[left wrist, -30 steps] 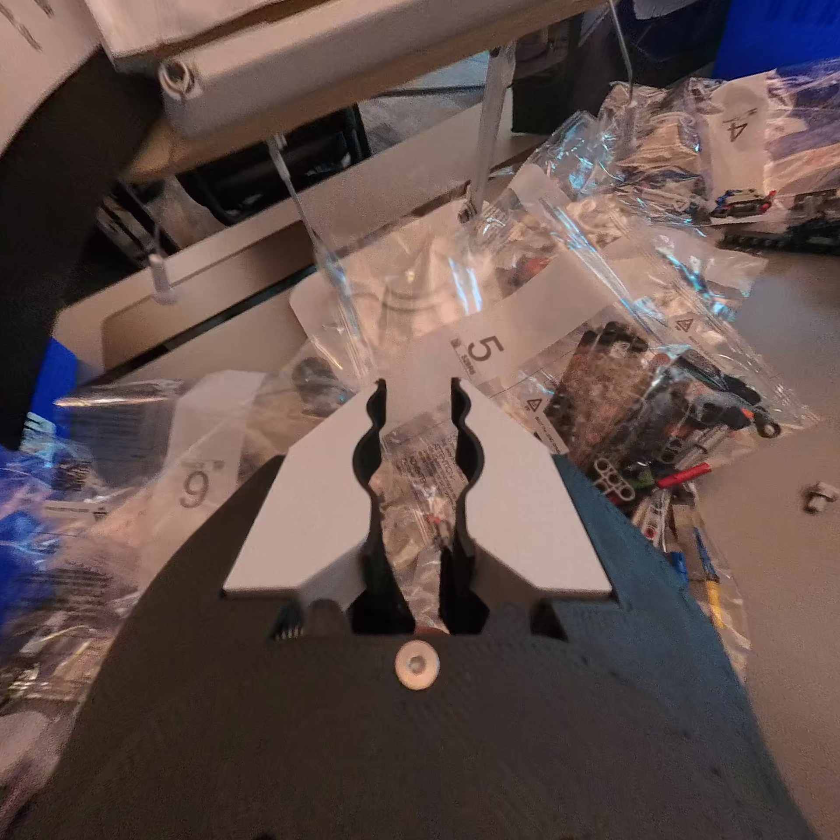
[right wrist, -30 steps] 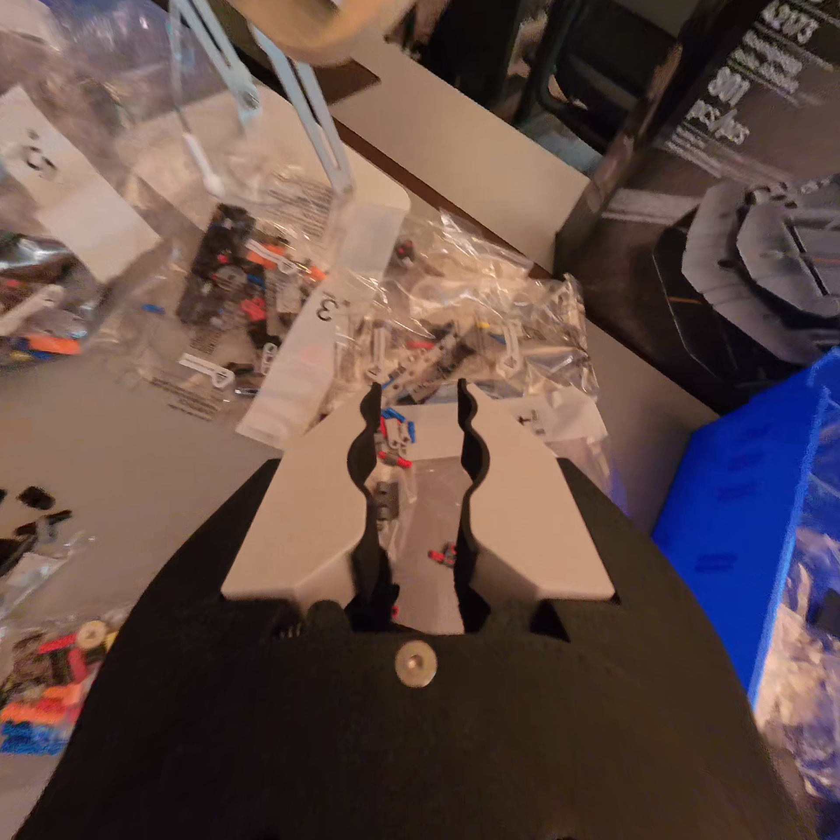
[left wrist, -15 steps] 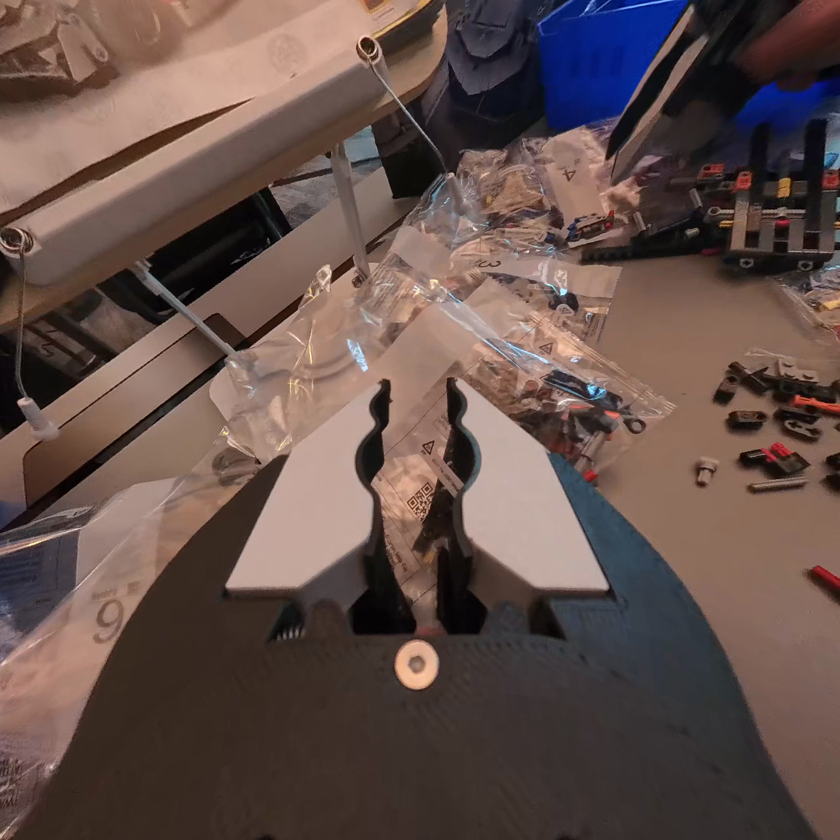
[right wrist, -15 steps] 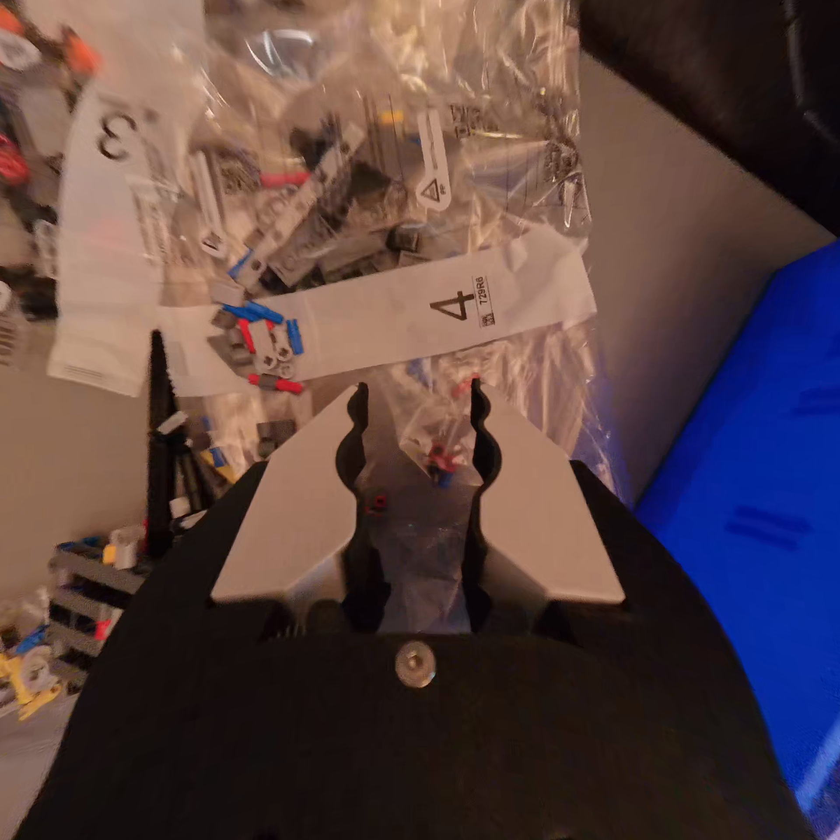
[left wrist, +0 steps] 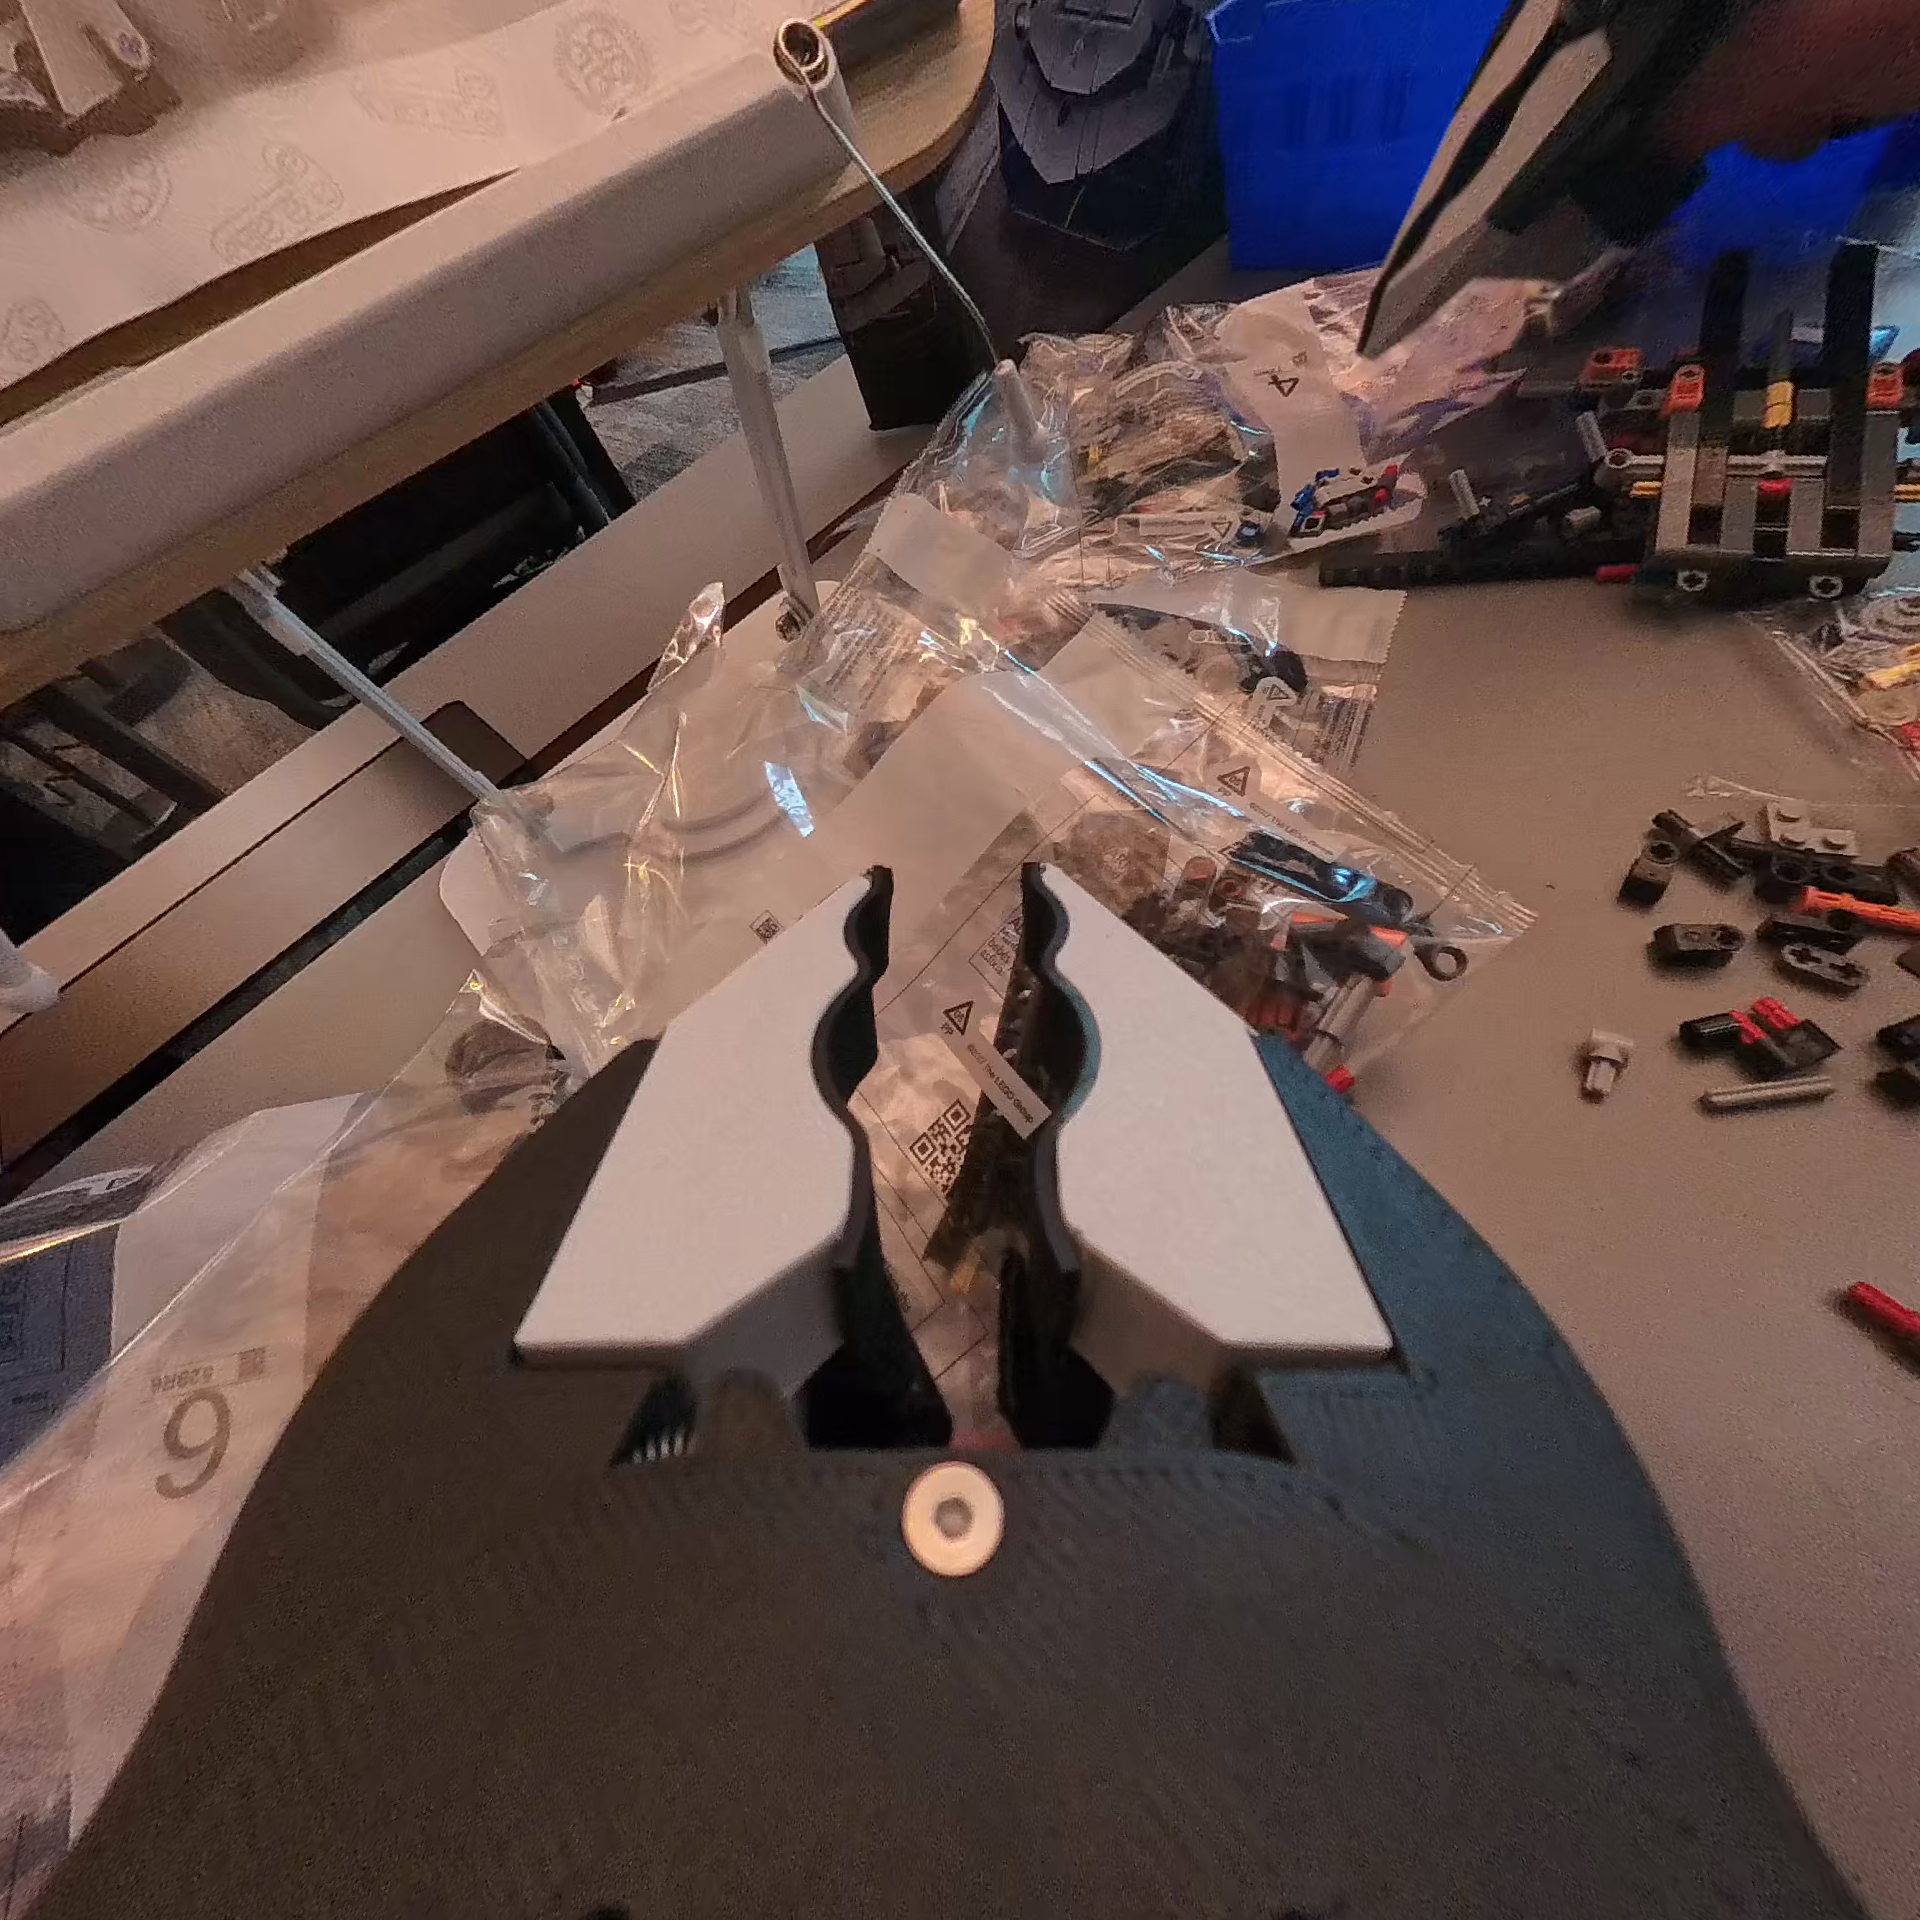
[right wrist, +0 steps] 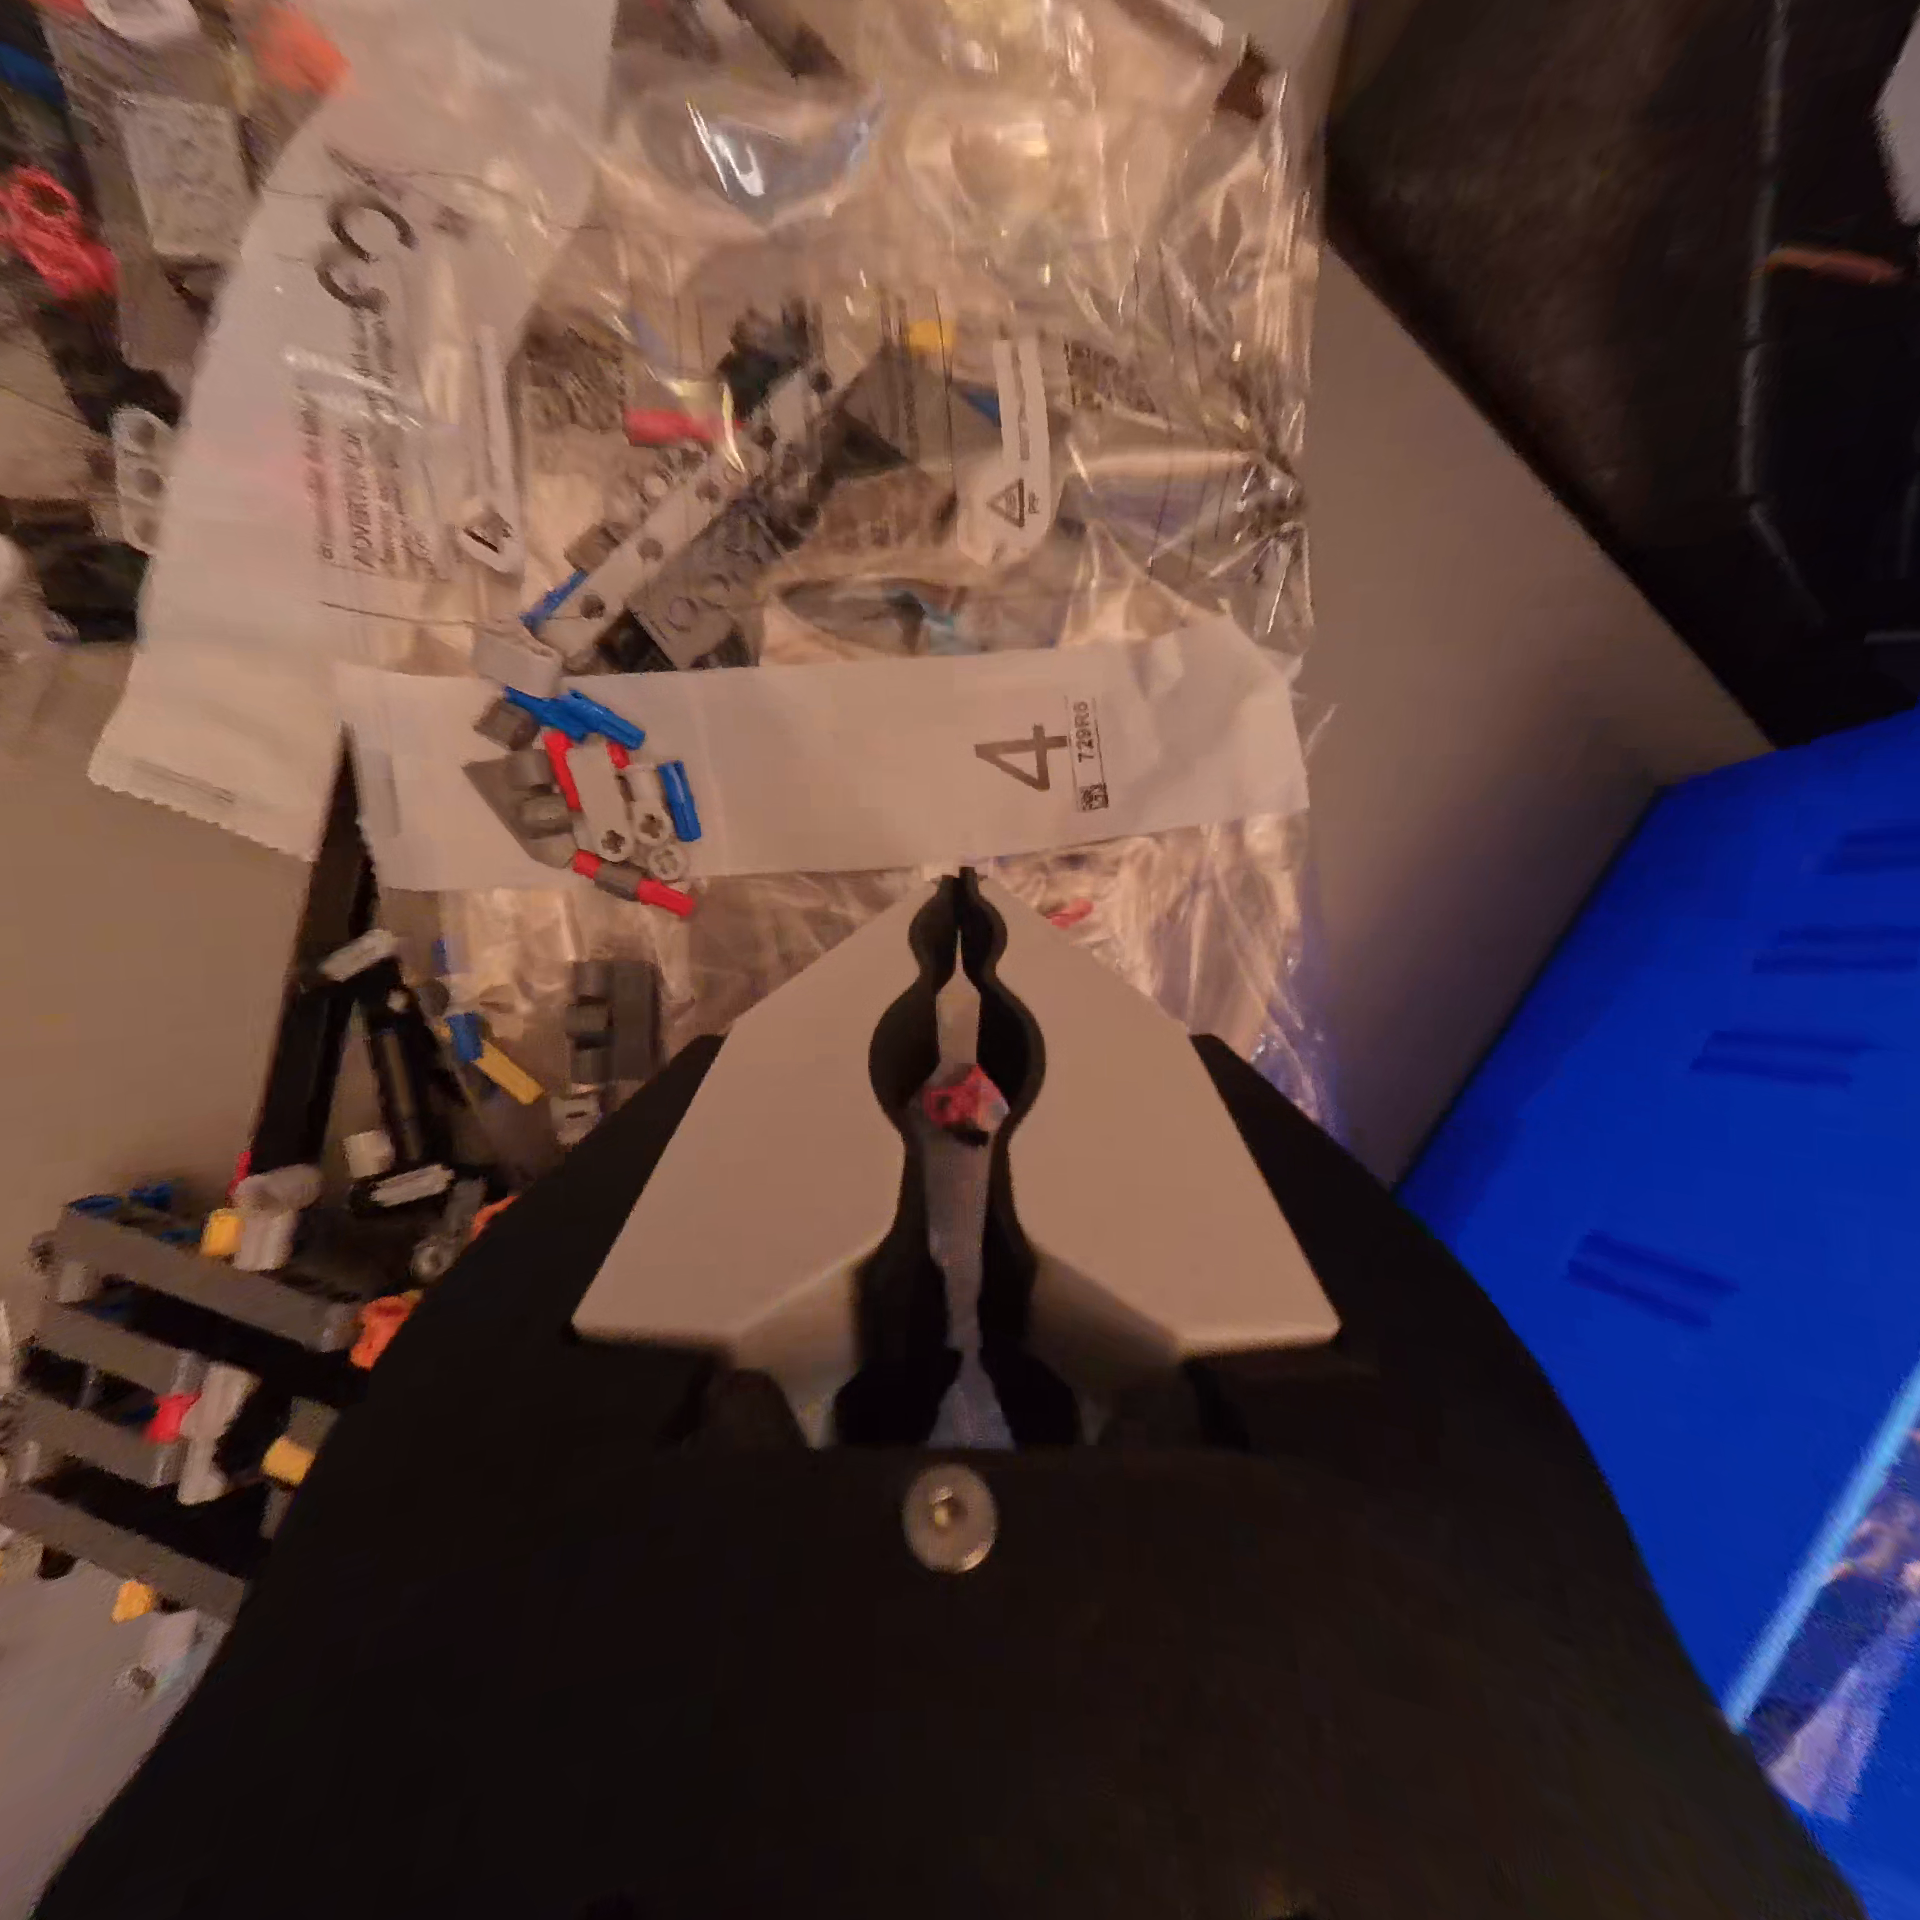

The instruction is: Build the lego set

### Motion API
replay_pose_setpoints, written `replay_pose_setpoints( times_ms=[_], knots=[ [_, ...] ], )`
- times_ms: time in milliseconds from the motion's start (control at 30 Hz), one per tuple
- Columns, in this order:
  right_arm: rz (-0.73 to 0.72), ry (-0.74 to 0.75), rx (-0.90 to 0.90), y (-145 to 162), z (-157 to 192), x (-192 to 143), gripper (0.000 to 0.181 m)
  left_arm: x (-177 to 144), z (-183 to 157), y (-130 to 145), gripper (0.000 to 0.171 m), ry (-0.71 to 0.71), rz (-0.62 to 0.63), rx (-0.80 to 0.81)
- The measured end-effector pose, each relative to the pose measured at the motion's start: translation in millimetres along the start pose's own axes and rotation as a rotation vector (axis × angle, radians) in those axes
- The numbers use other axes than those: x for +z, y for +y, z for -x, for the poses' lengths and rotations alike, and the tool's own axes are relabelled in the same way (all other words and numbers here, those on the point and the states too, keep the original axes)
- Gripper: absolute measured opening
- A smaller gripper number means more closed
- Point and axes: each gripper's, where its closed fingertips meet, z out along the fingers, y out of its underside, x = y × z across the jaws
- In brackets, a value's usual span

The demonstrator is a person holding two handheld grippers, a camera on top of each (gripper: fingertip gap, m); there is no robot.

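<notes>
Grey table (left wrist: 1507,727), matte top. Left side is covered in clear plastic parts bags (left wrist: 1049,790), overlapping, each with a white label strip; one more labelled bag (left wrist: 197,1382) at the near-left edge. A white wire-legged stand (left wrist: 769,436) has its feet planted among the bags. Far right: partly built grey-and-black frame (left wrist: 1766,499) with red, orange and yellow pins, touching the bag pile. Right of centre: loose black, grey and red pieces (left wrist: 1766,966) scattered directly on the surface, one red pin (left wrist: 1886,1304) lying apart nearer the edge. Right wrist view: another labelled bag (right wrist: 831,769) of small blue, red and grey parts, flat on the table beside a blue bin (right wrist: 1714,1143).
</notes>
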Motion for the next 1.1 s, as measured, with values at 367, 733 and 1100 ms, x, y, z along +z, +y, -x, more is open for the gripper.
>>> replay_pose_setpoints(
  times_ms=[367,733,1100],
  knots=[
    [-0.065,0.074,0.168,-1.1,-34.2,-3.2,0.056,3.2,-3.4,2.7,0.024,0.016,0.015,-0.004],
    [0.084,0.036,0.135,26.1,-24.2,17.2,0.008,4.6,-6.5,3.9,0.024,0.030,0.019,-0.006],
    [-0.073,-0.032,0.017,-15.9,6.5,-9.5,0.000,4.7,-6.1,4.3,0.024,0.030,0.018,-0.005]
  ],
)
